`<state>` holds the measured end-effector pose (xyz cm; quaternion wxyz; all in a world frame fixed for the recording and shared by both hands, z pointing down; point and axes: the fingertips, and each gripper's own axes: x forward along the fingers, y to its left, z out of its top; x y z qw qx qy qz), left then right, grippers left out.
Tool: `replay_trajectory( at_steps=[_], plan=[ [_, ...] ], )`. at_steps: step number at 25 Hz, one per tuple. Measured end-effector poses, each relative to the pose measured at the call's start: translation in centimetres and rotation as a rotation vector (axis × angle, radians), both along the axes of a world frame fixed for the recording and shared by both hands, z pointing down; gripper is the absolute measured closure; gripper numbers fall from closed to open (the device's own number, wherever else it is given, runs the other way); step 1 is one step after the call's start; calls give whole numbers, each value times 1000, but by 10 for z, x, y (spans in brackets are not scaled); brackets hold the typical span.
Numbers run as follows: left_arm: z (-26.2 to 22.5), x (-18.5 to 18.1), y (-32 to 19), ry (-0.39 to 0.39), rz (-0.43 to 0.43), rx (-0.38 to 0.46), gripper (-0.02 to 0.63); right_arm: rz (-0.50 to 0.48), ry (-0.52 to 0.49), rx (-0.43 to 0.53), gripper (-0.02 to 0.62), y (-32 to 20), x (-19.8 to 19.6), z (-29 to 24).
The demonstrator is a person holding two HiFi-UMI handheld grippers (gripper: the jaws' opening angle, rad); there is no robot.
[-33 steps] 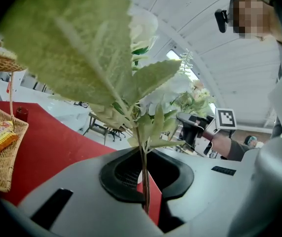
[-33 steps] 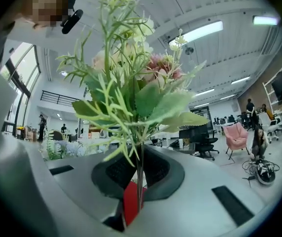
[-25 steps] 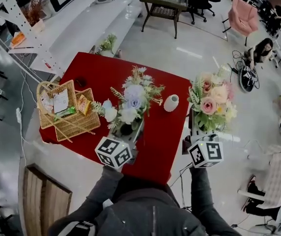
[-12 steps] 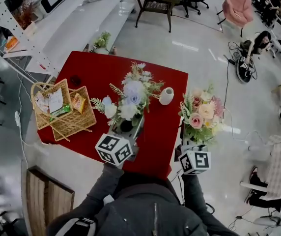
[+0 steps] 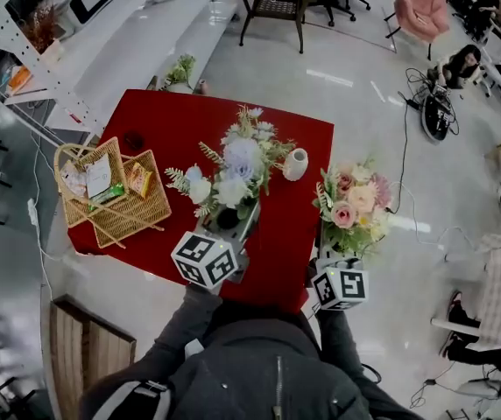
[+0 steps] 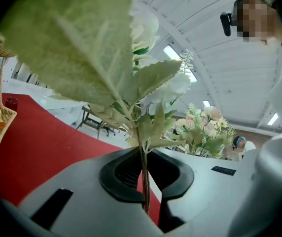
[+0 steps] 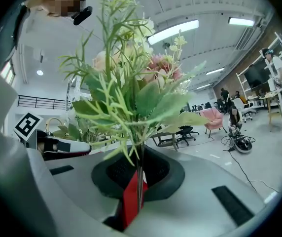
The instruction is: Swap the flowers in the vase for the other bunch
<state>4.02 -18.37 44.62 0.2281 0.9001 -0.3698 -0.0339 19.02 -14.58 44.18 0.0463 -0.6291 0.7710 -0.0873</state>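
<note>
At the red table [image 5: 158, 129], the left gripper [image 6: 145, 181] clamps the white bunch [image 5: 237, 169], the right gripper [image 7: 138, 191] the pink bunch [image 5: 356, 201]

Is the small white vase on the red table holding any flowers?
No, the white vase stands empty on the red table; the left gripper holds the white-blue bunch, the right gripper the pink bunch.

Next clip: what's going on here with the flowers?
A person holds a gripper in each hand, each clamped on the stems of a bunch. The left gripper holds the white and lavender bunch over the red table. The right gripper holds the pink bunch just off the table's right edge. The small white vase stands on the table between the two bunches, and neither is in it.
</note>
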Motion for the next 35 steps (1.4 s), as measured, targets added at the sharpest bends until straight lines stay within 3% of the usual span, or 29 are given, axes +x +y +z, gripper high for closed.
replay_trajectory(
  at_steps=[21, 35],
  plan=[
    [-4, 1, -6, -24, 34, 28, 571, -16, -27, -25, 572, -6, -5, 9],
    [-52, 13, -37, -25, 115, 133, 574, 10, -79, -65, 572, -3, -12, 17]
  ],
)
